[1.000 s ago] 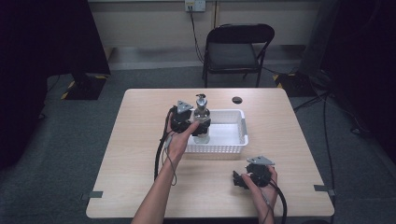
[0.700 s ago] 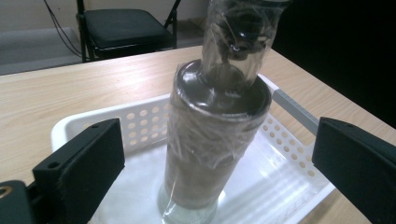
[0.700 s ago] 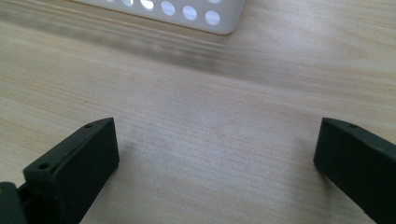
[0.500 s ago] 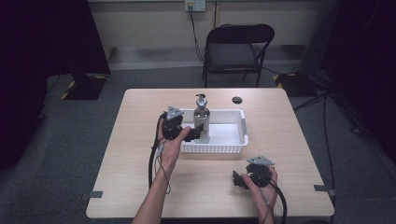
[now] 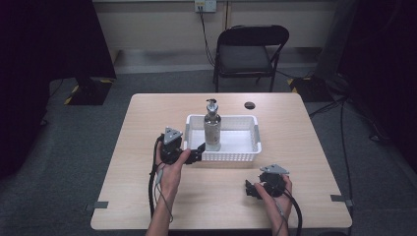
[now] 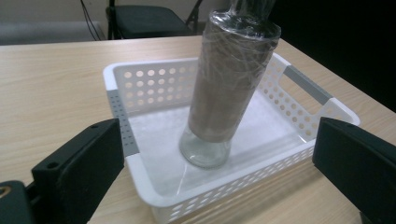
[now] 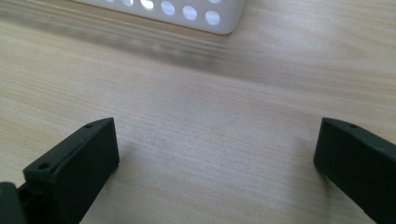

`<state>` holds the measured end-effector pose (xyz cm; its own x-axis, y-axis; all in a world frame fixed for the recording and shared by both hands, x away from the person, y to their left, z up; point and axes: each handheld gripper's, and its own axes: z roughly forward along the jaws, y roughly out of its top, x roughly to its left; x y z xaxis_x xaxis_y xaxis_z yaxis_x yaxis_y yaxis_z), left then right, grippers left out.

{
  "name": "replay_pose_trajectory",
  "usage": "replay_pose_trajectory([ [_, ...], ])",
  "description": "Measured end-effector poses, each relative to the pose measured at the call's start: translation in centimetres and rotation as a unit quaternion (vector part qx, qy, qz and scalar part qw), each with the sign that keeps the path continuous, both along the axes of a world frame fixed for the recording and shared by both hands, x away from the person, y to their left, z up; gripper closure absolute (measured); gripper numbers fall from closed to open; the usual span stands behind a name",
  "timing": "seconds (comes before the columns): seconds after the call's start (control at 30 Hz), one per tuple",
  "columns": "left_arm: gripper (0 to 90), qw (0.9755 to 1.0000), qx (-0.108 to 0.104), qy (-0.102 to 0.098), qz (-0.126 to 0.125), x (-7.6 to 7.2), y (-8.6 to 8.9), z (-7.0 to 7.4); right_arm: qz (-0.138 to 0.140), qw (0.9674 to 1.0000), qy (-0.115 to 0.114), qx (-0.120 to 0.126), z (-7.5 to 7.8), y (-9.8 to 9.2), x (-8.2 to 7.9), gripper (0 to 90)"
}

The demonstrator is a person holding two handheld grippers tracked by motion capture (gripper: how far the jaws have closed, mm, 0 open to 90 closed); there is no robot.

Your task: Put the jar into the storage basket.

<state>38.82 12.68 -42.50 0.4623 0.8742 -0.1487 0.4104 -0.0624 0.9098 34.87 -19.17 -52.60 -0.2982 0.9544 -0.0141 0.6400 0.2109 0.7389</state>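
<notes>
Left gripper: black body, grey three-cornered top plate, black trailing cable; blocky black jaws, a small hole near each tip. Right gripper: same. Forearms bare, no sleeves.

Clear glass pump bottle with brownish label wrap and black pump top stands upright in the left part of a white perforated basket. Basket has grey handles and sits mid-counter.
</notes>
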Motion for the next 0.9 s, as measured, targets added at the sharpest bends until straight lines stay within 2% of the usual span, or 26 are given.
replay_pose_trajectory([
  [0.13,1.7,1.0,0.004,0.001,0.005,-0.8,0.6,-0.5,0.0,1.0,0.0,0.0,0.0,0.0,0.0,0.0],
  [0.2,1.9,0.9998,0.009,0.002,0.018,-1.2,1.0,-0.7,0.0,1.0,0.0,0.0,0.0,0.0,0.0,0.0],
  [0.37,2.1,0.9997,0.011,0.007,0.021,-2.1,1.7,-1.4,0.0,1.0,0.0,0.0,0.0,0.0,0.0,0.0],
  [0.7,2.0,0.9996,0.004,0.01,0.028,-3.7,1.9,-3.5,0.0,1.0,0.0,0.0,0.0,0.0,0.0,0.0],
  [0.8,2.0,0.9994,0.002,0.017,0.029,-4.0,1.9,-3.9,0.0,1.0,0.0,0.0,0.0,0.0,0.0,0.0],
  [0.9,2.0,0.9985,0.003,0.022,0.049,-4.3,2.0,-4.6,0.0,1.0,0.0,0.0,0.0,0.0,0.0,0.0],
])
